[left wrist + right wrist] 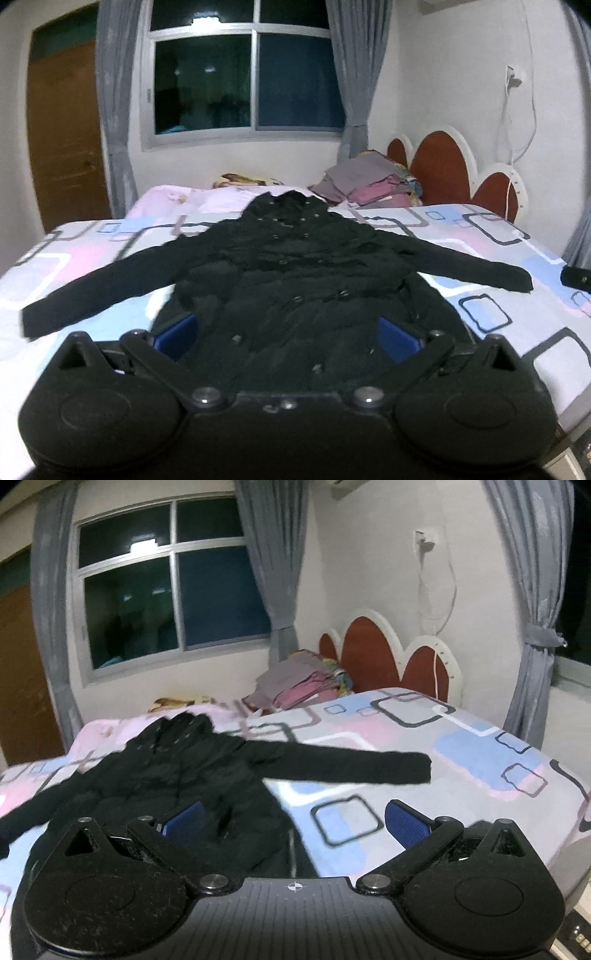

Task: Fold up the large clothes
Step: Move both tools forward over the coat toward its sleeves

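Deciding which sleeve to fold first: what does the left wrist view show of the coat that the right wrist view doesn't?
Left wrist only: the whole black coat spread flat, with its left sleeve visible to the cuff, and the left claw open above the hem.
Right wrist only: the bedsheet beyond the coat, a second curtain, and the right claw open.
Both: the right sleeve stretched out, the hood, the clothes pile.

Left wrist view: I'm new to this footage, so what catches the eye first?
A black coat lies spread flat on the patterned bed, sleeves out to both sides. Behind it a pile of folded clothes sits by the red headboard, under a dark window.
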The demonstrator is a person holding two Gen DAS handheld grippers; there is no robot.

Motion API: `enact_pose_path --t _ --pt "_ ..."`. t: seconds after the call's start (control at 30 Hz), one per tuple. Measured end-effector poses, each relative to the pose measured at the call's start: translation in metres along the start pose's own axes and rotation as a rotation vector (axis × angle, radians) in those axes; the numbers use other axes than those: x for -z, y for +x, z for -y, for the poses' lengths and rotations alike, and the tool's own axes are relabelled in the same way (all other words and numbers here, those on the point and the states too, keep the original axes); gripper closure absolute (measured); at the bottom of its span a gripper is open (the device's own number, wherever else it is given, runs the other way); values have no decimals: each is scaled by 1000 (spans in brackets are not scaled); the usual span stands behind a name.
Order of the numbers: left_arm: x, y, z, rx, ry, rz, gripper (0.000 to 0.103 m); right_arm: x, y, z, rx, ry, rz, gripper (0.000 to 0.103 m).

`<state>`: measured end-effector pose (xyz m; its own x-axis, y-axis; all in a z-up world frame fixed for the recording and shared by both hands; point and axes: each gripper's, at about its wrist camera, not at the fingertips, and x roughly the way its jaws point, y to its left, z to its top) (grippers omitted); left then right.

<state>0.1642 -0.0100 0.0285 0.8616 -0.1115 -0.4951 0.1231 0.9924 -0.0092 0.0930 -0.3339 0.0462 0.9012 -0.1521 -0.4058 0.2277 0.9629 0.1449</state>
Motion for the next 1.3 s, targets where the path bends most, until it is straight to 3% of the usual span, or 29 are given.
enact_pose_path --t 0.17,0.33,0.57,0.6,0.63,0.67,0.7,0.8,0.9,0.97,1.07,1.13,1.17,1.2,1.27,1.3 --pt "-28 68 13 -9 -19 -8 0 -21 86 45 29 83 4 0" --pt "-56 157 34 14 -40 -99 0 -41 179 109 86 193 -36 0" --pt "-77 251 74 66 -14 -132 0 -41 268 177 154 299 -78 1" --pt "-79 262 82 66 8 -136 0 -38 276 185 159 320 -85 6" --pt "-80 269 89 69 28 -138 0 -34 284 193 148 346 -103 25" --pt "-82 278 96 73 45 -142 0 -29 295 201 153 382 -148 63" --pt "-83 286 102 75 44 -142 0 -23 304 207 160 417 -174 66" --pt "-89 304 111 108 6 -132 0 -11 311 226 158 499 -177 65" --pt "-93 322 121 71 26 -123 1 5 317 239 170 584 -217 66" --pt "-95 332 123 62 32 -151 8 15 324 248 173 637 -233 66" --pt "-97 341 120 55 21 -165 8 23 328 260 151 702 -193 65" --pt "-99 345 118 54 29 -161 8 23 331 263 131 721 -167 57" --pt "-100 347 117 49 31 -164 8 22 332 263 125 722 -156 47" --pt "-100 349 115 45 32 -170 8 19 334 261 134 712 -155 46" --pt "-103 354 111 31 30 -179 8 14 339 258 150 677 -161 47" --pt "-104 355 107 16 28 -180 8 13 339 259 154 664 -162 63"
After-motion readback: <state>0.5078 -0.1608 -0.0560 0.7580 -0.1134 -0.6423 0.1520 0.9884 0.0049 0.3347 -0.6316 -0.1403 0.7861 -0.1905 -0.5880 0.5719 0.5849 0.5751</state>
